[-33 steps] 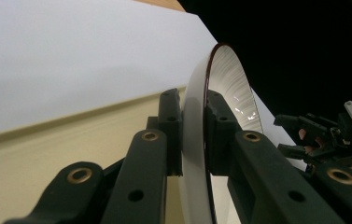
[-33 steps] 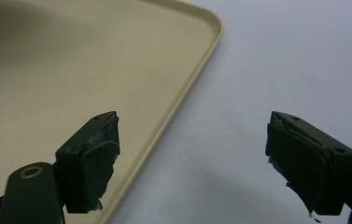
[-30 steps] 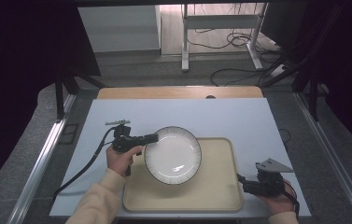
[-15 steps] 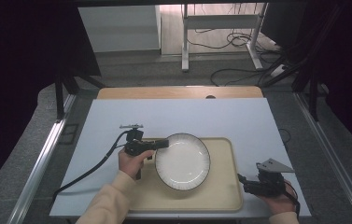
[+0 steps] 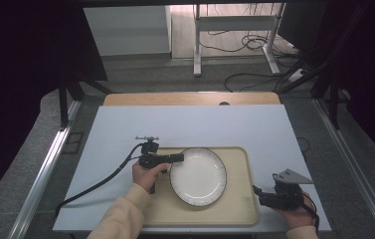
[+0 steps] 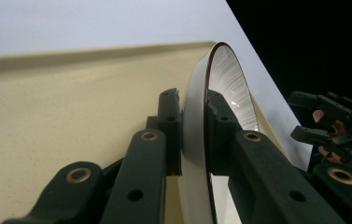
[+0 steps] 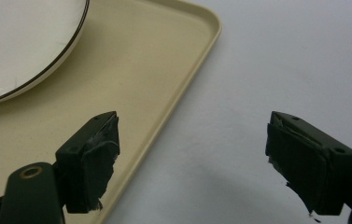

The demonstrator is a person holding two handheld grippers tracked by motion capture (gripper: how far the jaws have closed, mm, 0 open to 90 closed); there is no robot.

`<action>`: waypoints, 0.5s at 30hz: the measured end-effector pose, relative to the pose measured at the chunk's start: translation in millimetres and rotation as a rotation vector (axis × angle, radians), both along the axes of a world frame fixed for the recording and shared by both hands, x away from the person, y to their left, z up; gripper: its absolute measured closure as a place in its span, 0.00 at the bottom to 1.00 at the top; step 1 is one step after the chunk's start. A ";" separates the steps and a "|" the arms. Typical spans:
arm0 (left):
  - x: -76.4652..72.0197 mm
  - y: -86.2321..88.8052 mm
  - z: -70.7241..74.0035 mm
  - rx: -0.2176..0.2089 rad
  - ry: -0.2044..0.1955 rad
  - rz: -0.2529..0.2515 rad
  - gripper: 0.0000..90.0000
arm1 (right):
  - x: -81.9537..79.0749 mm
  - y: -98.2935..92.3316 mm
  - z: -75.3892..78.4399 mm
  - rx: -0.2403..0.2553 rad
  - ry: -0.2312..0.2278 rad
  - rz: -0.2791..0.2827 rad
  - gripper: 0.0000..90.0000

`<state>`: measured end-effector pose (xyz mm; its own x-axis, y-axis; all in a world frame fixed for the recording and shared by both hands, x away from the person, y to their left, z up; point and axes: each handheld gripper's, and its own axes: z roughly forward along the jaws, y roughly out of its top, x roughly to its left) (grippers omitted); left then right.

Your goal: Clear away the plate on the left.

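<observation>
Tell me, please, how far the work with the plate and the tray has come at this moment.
Done: the round white plate with the dark rim is over the beige rectangular tray. In hand: the left gripper is shut on the plate's edge; whether the plate already rests on the tray I cannot tell. Left: releasing it. The right gripper is open at the tray's corner, holding nothing.

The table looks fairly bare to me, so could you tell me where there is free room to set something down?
The table is bare across its far half, beyond the tray, and along its right side. The near left is crossed by the left gripper's cable. The tray's middle holds the plate; its near strip and right edge are free, beside the right gripper.
</observation>
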<state>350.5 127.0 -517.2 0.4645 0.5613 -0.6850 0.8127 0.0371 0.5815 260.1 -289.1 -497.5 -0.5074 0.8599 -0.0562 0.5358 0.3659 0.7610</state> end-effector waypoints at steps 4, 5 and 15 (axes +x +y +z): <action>1.2 -2.5 -5.3 -0.008 0.015 0.003 0.89 | -0.1 0.0 0.1 0.000 -0.001 0.000 0.20; 1.7 -2.7 -6.1 -0.007 0.017 0.003 0.89 | -0.1 0.1 0.0 -0.002 -0.001 0.001 0.20; 10.9 -4.7 -19.3 0.051 0.048 0.020 0.92 | 0.1 0.8 -0.5 -0.005 0.001 0.007 0.20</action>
<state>361.4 122.4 -536.5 0.4205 0.6050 -0.6762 0.8389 0.0246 0.5437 260.3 -288.2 -498.0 -0.5131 0.8562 -0.0602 0.5342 0.3735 0.7584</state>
